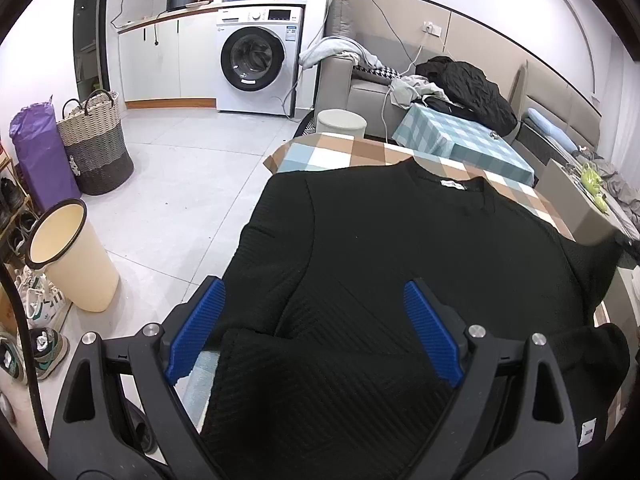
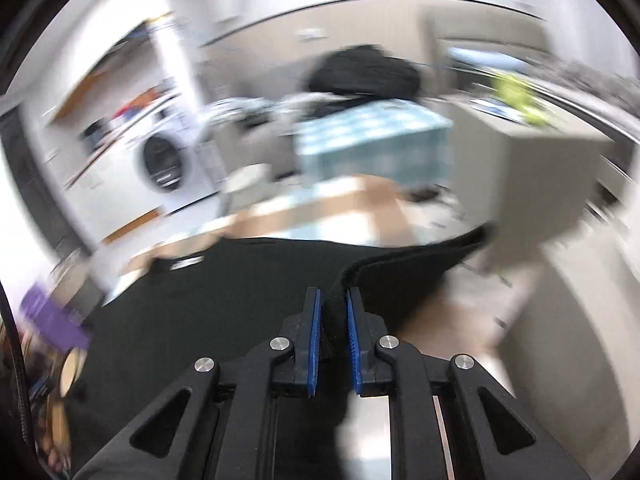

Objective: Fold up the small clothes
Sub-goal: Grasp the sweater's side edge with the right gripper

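Note:
A black knit sweater point(image 1: 400, 248) lies spread on a table with a brown, blue and white checked cloth point(image 1: 320, 152), collar and white label at the far end. My left gripper point(image 1: 314, 300) hovers open over the sweater's near left part, where a sleeve lies folded across the body; its blue pads touch nothing. In the blurred right wrist view, my right gripper point(image 2: 333, 300) is shut on a fold of the sweater's right side point(image 2: 404, 272), lifted off the table.
Left of the table stand a cream bin point(image 1: 68, 256), a woven laundry basket point(image 1: 94, 144) and a purple bag point(image 1: 38, 148). A washing machine point(image 1: 256, 60) is at the back. A sofa with clothes point(image 1: 464, 88) and a grey box point(image 1: 572, 204) lie beyond and right of the table.

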`<action>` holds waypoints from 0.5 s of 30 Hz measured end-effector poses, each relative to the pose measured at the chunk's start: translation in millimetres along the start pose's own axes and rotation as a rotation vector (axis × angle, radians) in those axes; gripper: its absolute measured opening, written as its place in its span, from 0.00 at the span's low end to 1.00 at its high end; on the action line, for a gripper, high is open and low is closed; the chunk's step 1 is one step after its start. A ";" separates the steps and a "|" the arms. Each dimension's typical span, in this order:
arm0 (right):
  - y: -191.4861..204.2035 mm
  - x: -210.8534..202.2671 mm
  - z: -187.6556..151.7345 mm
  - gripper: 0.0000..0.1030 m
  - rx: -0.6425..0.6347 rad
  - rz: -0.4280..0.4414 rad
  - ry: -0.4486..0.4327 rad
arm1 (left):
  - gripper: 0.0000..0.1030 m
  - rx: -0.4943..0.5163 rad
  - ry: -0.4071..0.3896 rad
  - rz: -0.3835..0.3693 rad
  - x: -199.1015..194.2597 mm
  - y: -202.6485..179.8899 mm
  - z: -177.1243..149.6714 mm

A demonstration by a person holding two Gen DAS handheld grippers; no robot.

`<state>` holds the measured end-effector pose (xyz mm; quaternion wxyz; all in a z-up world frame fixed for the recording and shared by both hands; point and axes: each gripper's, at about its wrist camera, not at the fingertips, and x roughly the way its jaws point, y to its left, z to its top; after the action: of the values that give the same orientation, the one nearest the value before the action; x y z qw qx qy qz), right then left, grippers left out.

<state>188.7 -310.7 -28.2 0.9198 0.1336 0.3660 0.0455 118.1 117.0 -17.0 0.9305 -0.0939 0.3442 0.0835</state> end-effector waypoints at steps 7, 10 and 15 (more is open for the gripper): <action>81.2 29.5 -19.6 0.36 -0.156 0.236 0.155 | 0.88 -0.045 0.020 0.032 4.2 16.1 -3.9; 66.5 30.8 -28.2 0.43 -0.112 0.155 0.158 | 0.88 -0.084 0.034 0.047 6.3 30.3 -7.7; 47.2 62.4 -52.3 0.43 -0.057 -0.049 0.261 | 0.88 -0.149 0.050 0.068 7.7 56.5 -15.3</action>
<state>198.9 -242.9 -92.8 0.8685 0.0913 0.4845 0.0504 101.8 168.9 -40.1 0.9086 -0.1531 0.3633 0.1378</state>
